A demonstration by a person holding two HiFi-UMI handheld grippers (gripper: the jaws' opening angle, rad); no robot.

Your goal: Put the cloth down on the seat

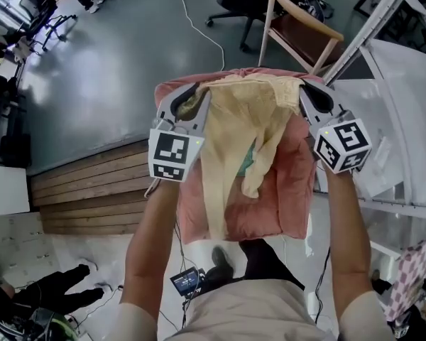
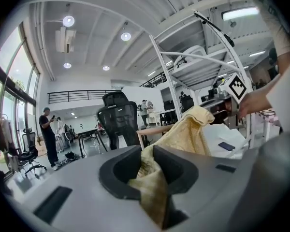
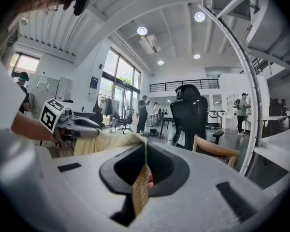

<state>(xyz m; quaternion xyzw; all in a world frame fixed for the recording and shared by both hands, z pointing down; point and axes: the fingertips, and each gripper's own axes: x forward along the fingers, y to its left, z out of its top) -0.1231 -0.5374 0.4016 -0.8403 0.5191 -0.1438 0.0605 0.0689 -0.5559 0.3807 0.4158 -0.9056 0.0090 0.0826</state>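
Note:
A pale yellow cloth (image 1: 243, 123) hangs spread between my two grippers, above a pink padded seat (image 1: 295, 190). In the head view my left gripper (image 1: 199, 96) pinches the cloth's upper left corner and my right gripper (image 1: 307, 92) pinches the upper right corner. The cloth's lower folds droop onto the pink cushion. In the left gripper view the jaws are shut on a bunch of the yellow cloth (image 2: 152, 178). The right gripper view shows a thin edge of the cloth (image 3: 141, 185) clamped between shut jaws, with the left gripper (image 3: 63, 122) off to the left.
A wooden chair (image 1: 302, 30) stands behind the pink seat, and a black office chair (image 2: 118, 120) beyond it. A stepped wooden platform (image 1: 92, 183) lies to the left. White metal framing (image 1: 383, 20) and a white table sit at the right. People stand far off.

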